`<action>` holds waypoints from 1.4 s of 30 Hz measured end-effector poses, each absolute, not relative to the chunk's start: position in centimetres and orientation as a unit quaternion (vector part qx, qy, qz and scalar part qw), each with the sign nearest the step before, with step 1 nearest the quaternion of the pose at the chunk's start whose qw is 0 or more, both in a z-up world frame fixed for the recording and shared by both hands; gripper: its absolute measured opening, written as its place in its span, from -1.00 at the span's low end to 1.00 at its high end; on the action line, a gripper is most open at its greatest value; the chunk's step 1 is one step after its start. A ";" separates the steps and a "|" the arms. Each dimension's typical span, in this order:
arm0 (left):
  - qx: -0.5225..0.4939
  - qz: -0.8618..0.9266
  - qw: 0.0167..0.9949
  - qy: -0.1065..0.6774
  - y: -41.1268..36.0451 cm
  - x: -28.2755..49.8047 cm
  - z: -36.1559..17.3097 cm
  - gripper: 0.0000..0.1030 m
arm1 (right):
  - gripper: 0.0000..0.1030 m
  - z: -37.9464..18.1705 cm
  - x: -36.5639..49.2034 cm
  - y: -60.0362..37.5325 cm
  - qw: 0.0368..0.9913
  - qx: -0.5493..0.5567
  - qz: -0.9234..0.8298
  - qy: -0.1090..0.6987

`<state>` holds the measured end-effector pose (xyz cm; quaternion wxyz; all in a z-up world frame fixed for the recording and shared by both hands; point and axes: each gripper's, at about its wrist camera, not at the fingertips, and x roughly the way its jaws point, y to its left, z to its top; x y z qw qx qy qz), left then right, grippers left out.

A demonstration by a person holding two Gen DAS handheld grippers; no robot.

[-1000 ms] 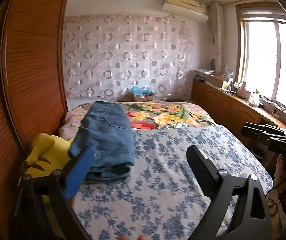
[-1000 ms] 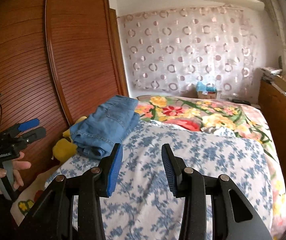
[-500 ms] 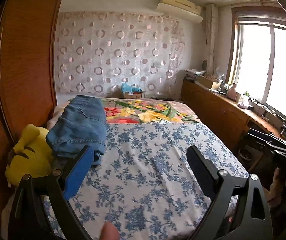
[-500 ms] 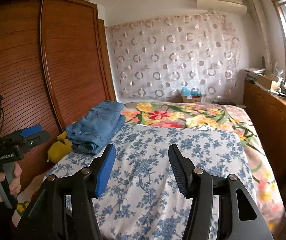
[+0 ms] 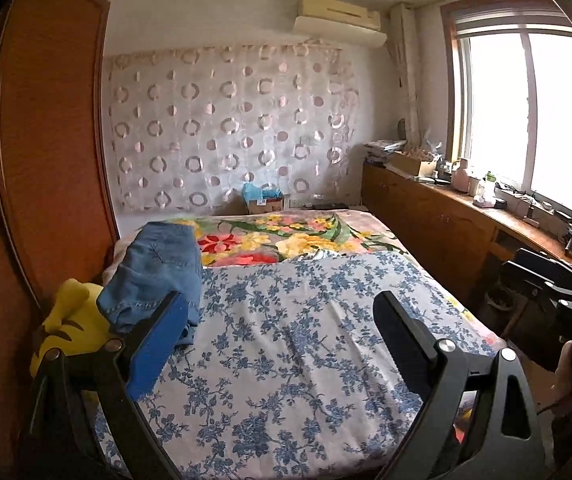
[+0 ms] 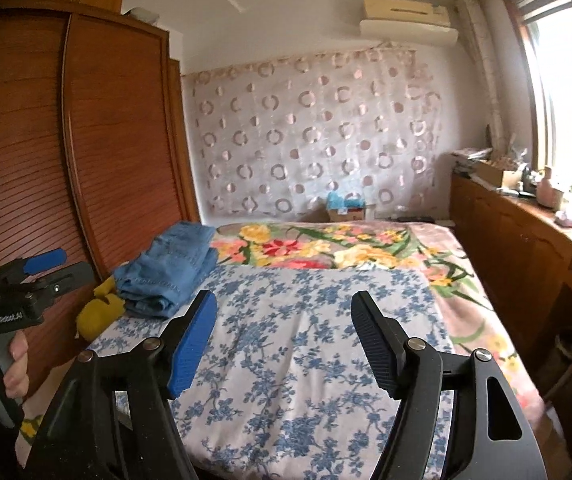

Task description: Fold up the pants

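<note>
pants [image 5: 157, 267] folded, lying at bed's [image 5: 286, 360] far-left edge, touching yellow plush [image 5: 70, 330] | left gripper [image 5: 281, 344] jaws wide apart, empty, above bed | right gripper [image 6: 283, 340] spread wide, empty, above bed

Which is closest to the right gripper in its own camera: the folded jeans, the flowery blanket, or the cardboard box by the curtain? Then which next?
1. Folded jeans, on the bed's left side, nearest the right gripper.
2. Flowery blanket, further up the bed.
3. Cardboard box, beyond the bed against the curtain, farthest.
</note>
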<state>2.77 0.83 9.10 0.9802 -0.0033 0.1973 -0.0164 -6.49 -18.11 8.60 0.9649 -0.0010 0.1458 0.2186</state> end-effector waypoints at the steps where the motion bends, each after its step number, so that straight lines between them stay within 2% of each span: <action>1: -0.001 -0.017 0.981 0.195 0.6 2.6 9.3 0.83 | 0.39 8.8 -6.9 -18.2 0.966 -0.001 0.217 0.142; 11: 0.000 -0.012 0.983 0.184 -0.3 0.9 10.1 0.83 | 0.39 9.1 -9.9 -18.5 0.974 -0.001 0.192 0.123; 42: -0.005 0.000 0.981 0.192 0.0 0.8 8.9 0.83 | 0.39 8.8 -8.8 -19.1 0.972 -0.004 0.195 0.131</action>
